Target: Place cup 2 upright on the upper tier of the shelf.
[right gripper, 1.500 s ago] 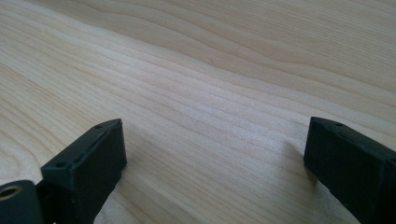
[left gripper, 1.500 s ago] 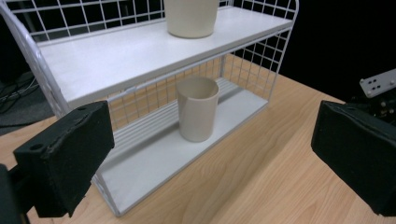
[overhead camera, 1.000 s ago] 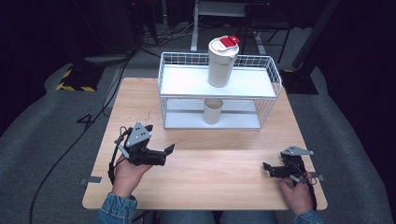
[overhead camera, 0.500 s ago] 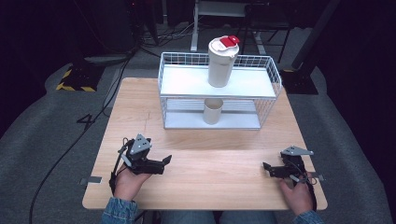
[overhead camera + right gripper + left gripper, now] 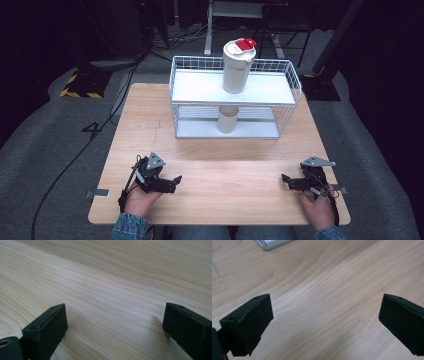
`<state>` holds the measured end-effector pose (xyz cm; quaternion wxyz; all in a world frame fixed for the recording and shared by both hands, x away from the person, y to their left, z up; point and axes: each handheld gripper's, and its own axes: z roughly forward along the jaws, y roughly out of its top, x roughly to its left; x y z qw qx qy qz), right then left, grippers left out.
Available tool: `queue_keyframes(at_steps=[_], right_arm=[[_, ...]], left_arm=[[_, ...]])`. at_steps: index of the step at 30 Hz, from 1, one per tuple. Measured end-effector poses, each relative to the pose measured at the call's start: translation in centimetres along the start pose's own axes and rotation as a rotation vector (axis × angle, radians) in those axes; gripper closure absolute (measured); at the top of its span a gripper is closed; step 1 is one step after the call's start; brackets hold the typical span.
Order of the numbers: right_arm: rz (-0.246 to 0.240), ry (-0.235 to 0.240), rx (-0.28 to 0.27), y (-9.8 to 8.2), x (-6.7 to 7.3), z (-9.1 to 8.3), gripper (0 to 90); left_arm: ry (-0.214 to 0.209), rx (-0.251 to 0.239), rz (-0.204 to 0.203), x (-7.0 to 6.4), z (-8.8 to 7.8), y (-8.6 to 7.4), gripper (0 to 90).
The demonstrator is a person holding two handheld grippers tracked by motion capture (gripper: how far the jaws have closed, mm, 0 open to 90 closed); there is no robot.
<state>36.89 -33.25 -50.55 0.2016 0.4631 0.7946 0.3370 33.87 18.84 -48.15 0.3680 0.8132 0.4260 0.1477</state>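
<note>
Cream tumbler [image 5: 237, 67] with red-tabbed lid stands upright on wire rack [image 5: 287, 80].

A cream tumbler [image 5: 237, 67] with a white lid and a red flip cap stands upright on the top shelf of a white wire rack [image 5: 287, 102] at the far side of a wooden table. A shorter cream cup [image 5: 228, 119] stands upright on the lower shelf, directly below the tumbler.
</note>
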Motion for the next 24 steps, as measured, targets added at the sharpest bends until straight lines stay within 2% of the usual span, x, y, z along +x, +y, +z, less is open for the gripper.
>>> queue_keyframes(at_steps=[3, 4, 5, 6, 7, 10, 12, 17, 18, 19, 24], right_arm=[[0.000, 0.000, 0.000, 0.0, 0.0, 0.0, 5.8], [0.000, 0.000, 0.000, 0.0, 0.0, 0.0, 5.8], [0.000, 0.000, 0.000, 0.0, 0.0, 0.0, 5.8], [0.000, 0.000, 0.000, 0.0, 0.0, 0.0, 5.7], [0.000, 0.000, 0.000, 0.0, 0.0, 0.0, 5.7], [0.000, 0.000, 0.000, 0.0, 0.0, 0.0, 5.8], [0.000, 0.000, 0.000, 0.0, 0.0, 0.0, 5.8], [0.000, 0.000, 0.000, 0.0, 0.0, 0.0, 5.7], [0.000, 0.000, 0.000, 0.0, 0.0, 0.0, 5.7], [0.000, 0.000, 0.000, 0.0, 0.0, 0.0, 5.8], [0.000, 0.000, 0.000, 0.0, 0.0, 0.0, 5.8]], left_arm=[[0.011, 0.016, 0.005, 0.1, 0.3, -0.2, 0.1], [0.041, 0.051, 0.034, 0.2, 0.6, -0.3, 0.1], [0.041, 0.051, 0.034, 0.2, 0.6, -0.3, 0.1], [0.050, 0.075, 0.039, 0.2, 0.9, -0.5, 0.1], [0.050, 0.075, 0.039, 0.2, 0.9, -0.5, 0.1], [0.052, 0.145, 0.040, 0.2, 1.6, -0.6, 0.1], [0.046, 0.162, 0.032, 0.2, 1.8, -0.7, 0.1], [0.055, 0.121, 0.016, 0.3, 2.1, -0.9, 0.0], [0.062, 0.084, 0.013, 0.4, 2.2, -1.3, 0.1], [0.059, 0.083, 0.001, 0.3, 2.2, -1.3, 0.1], [0.061, 0.084, 0.005, 0.3, 2.2, -1.3, 0.1]])
